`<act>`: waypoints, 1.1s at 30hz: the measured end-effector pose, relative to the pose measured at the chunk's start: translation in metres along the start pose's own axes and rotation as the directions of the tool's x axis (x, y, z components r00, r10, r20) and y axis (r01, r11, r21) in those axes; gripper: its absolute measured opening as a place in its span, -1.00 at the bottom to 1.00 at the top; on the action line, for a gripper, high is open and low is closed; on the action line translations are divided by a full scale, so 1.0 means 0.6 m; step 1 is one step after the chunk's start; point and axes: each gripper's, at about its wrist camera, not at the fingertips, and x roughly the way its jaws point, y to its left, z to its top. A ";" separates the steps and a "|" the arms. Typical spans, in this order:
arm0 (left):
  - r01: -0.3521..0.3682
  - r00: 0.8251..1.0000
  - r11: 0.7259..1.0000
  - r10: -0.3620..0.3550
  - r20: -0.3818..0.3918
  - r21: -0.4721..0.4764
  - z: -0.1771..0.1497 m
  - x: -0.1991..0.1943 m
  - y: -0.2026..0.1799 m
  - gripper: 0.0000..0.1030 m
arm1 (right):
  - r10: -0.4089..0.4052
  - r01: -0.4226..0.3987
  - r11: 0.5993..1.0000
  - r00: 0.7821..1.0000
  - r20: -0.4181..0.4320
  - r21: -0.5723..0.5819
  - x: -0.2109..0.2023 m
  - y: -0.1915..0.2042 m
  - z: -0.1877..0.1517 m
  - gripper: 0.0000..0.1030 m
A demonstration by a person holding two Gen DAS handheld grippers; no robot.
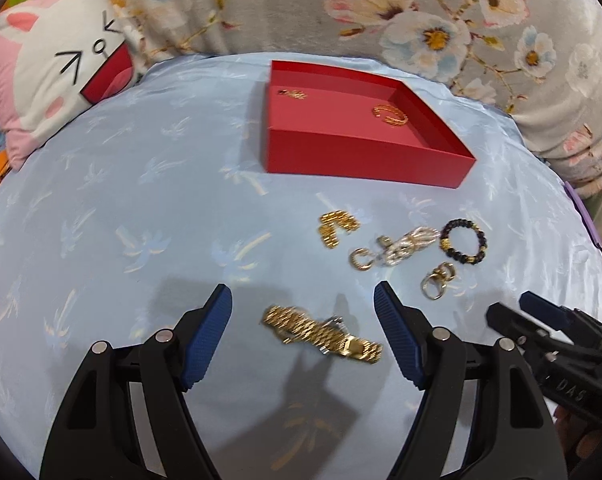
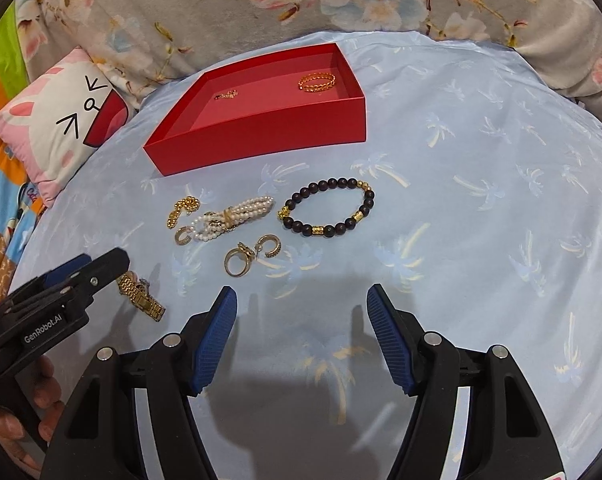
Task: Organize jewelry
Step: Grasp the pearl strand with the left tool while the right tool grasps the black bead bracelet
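Observation:
A red box [image 1: 365, 156] [image 2: 261, 148] sits on the light blue cloth and holds a gold bangle [image 1: 389, 114] [image 2: 317, 81] and a small gold piece [image 1: 294, 93] [image 2: 226, 95]. My left gripper [image 1: 303, 304] is open, its fingers on either side of a gold watch [image 1: 321, 334] [image 2: 141, 296] without pressing it. My right gripper [image 2: 301, 304] is open over bare cloth. Beyond it lie gold rings [image 2: 241, 260] [image 1: 437, 280], a black bead bracelet [image 2: 327, 208] [image 1: 463, 242], a pearl bracelet [image 2: 229, 218] [image 1: 405, 246], a gold hoop [image 2: 183, 236] [image 1: 361, 259] and a gold chain piece [image 2: 183, 208] [image 1: 337, 226].
A floral grey blanket [image 1: 341, 8] rises behind the box. A pink and white cat pillow [image 1: 57, 76] [image 2: 61, 120] lies at the left. A hand [image 2: 29, 400] holds the left gripper's handle at the lower left of the right wrist view.

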 end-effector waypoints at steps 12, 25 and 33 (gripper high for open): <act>0.097 0.994 0.989 -0.090 -0.067 0.109 0.041 0.092 -0.081 -0.24 | -0.024 0.024 0.999 1.000 0.003 0.043 -0.001 -0.037 0.010 0.28; 0.153 0.988 0.974 -0.146 -0.057 0.166 0.039 0.082 -0.106 -0.93 | -0.010 0.010 0.998 1.000 -0.006 0.060 0.021 -0.051 0.023 0.21; 0.172 0.985 0.979 -0.172 -0.009 0.107 0.056 0.024 -0.079 -0.94 | -0.005 0.006 0.995 1.000 -0.004 0.095 0.045 -0.064 0.049 -0.04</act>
